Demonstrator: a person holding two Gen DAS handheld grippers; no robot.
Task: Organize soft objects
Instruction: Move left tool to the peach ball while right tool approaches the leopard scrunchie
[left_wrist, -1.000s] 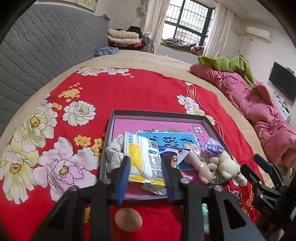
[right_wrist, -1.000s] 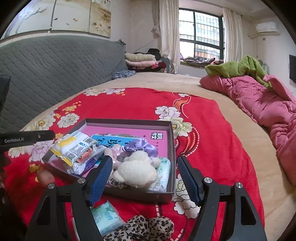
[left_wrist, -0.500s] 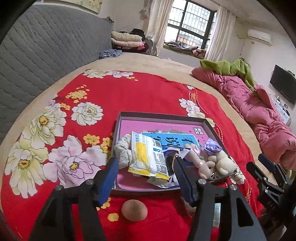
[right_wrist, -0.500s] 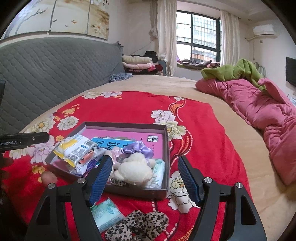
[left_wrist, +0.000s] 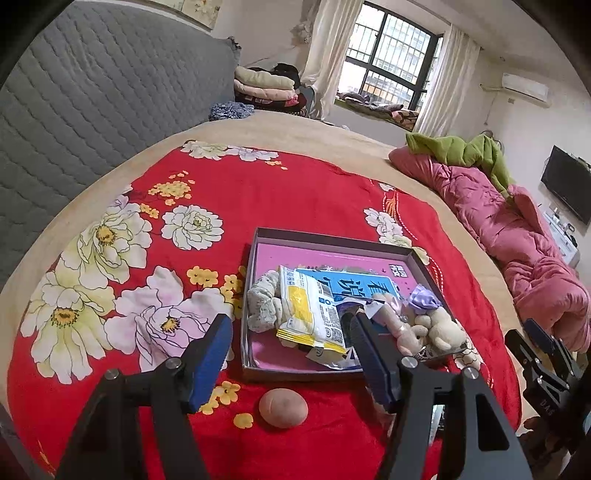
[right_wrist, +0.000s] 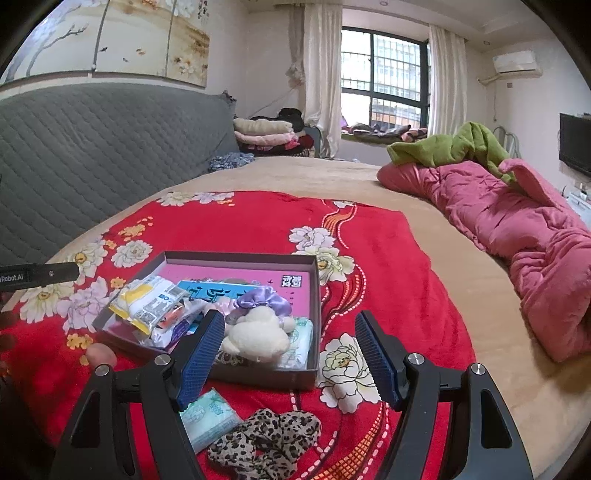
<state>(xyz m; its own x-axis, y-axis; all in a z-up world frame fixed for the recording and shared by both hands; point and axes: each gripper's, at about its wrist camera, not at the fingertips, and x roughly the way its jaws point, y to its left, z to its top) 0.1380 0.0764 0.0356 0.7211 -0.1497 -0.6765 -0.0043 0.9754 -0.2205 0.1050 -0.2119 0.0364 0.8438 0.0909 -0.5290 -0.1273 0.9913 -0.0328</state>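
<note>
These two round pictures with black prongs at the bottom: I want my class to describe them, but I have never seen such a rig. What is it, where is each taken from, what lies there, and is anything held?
A person holds a two-finger tool in each hand. Each carries a wide-angle camera looking forward along its blue-padded fingers, hence the round, bent pictures.

One picture looks past the left gripper, the other past the right gripper. Both are open and hold nothing.

They face a bed with a red flowered blanket. On it stands a shallow box holding a yellow snack packet, a cream plush toy, a purple scrunchie and more. Outside the box lie a tan egg-shaped thing, a green tissue pack and a leopard-print scrunchie.
</note>
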